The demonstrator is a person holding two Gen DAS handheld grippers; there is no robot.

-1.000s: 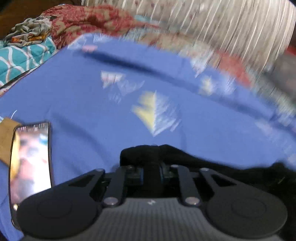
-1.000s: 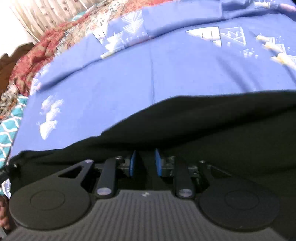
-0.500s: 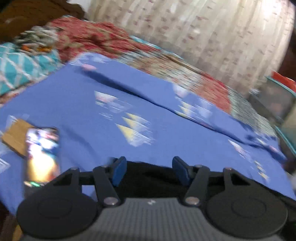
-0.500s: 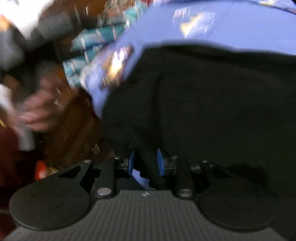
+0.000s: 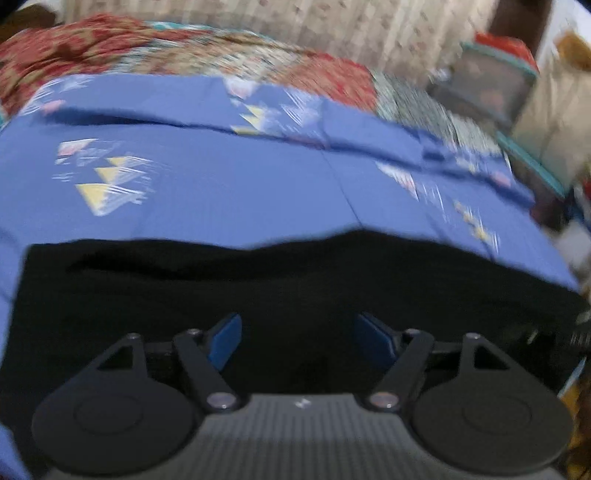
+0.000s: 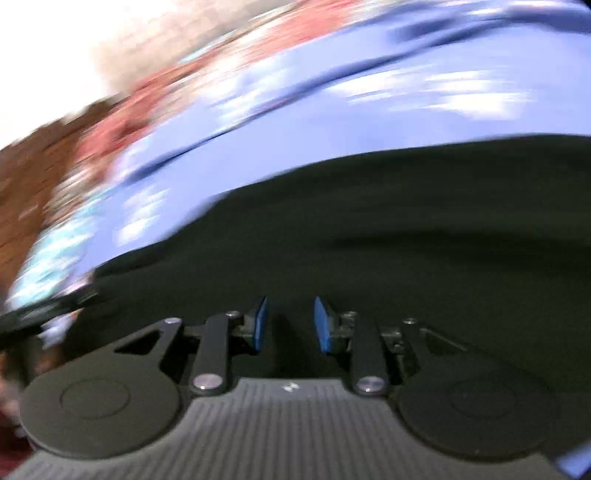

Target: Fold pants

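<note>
The black pants (image 5: 295, 280) lie spread across the near part of a blue bedsheet (image 5: 229, 184). My left gripper (image 5: 297, 341) is wide open just above the pants, with nothing between its blue pads (image 5: 225, 339). In the right wrist view the pants (image 6: 406, 229) fill the lower half, blurred by motion. My right gripper (image 6: 290, 323) is open with a small gap between its blue pads (image 6: 260, 321), and no cloth is between them.
A red patterned quilt (image 5: 92, 48) and a pale curtain (image 5: 351, 26) lie beyond the sheet. A dark box with a teal rim (image 5: 491, 85) stands at the far right. The bed's right edge (image 5: 546, 236) drops off near it.
Both grippers have let go of the pants and opened. The left view has swung right, so the phone has left the frame. The right view has swung back from the bedside onto the sheet.
</note>
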